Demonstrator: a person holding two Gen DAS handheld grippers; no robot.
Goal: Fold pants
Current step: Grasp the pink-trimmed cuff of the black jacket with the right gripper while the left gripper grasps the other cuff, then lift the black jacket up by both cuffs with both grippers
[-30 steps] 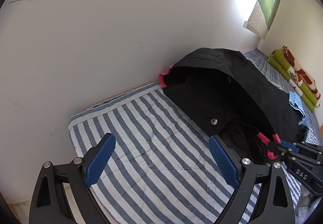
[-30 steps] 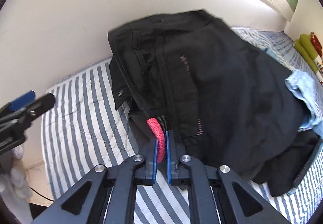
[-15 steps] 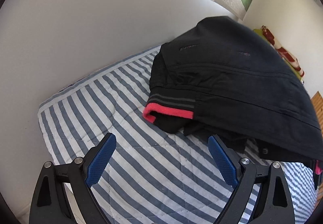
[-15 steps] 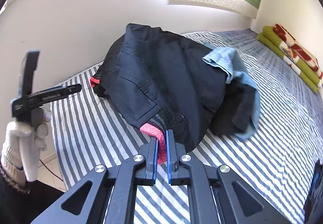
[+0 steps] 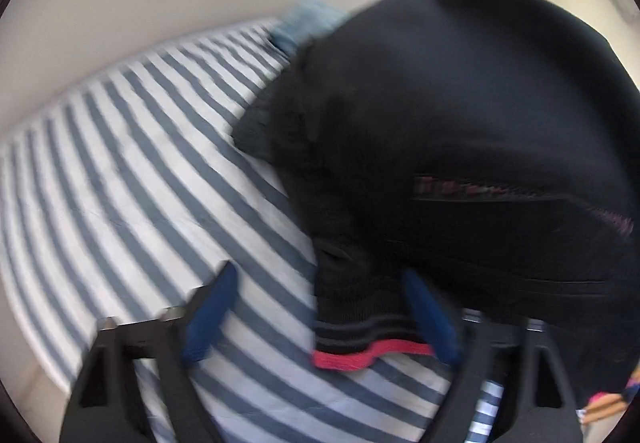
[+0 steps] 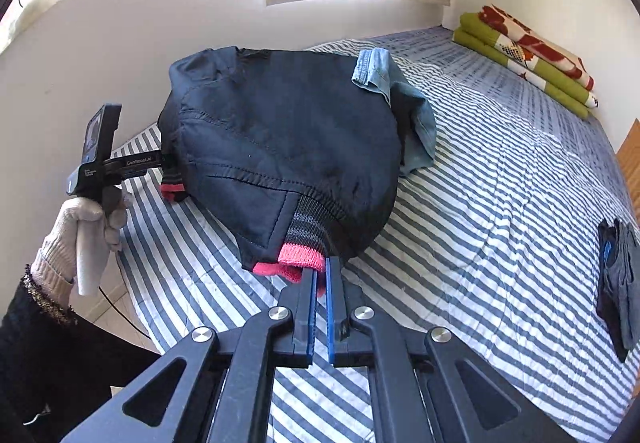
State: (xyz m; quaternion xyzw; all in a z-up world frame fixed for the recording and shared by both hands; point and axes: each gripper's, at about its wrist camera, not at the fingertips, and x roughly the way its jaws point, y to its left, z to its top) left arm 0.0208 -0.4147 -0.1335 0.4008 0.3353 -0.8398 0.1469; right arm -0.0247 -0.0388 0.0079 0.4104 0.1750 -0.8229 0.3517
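Note:
Black pants (image 6: 280,131) with pink-edged cuffs lie bunched on the striped bed (image 6: 480,203). My right gripper (image 6: 320,269) is shut on one pink cuff (image 6: 300,257) at the near edge of the heap. In the left wrist view, which is blurred, the pants (image 5: 460,123) fill the right side and the other cuff (image 5: 360,357) lies between the blue pads. My left gripper (image 5: 320,271) is closing; its left pad (image 5: 212,315) stands clear of the cloth. The right wrist view shows the left gripper (image 6: 108,163) at that cuff (image 6: 172,189), fingertips hidden behind the pants.
Light blue jeans (image 6: 400,95) lie against the far side of the pants. A folded green and red blanket (image 6: 524,55) sits in the far corner, a dark folded garment (image 6: 618,283) at the right edge. A white wall runs behind; the bed's corner is at the left by a gloved hand (image 6: 88,227).
The right gripper has swung the pants round by their cuff, uncovering the jeans. The left gripper has dropped down over the other cuff, and its pads have drawn closer together.

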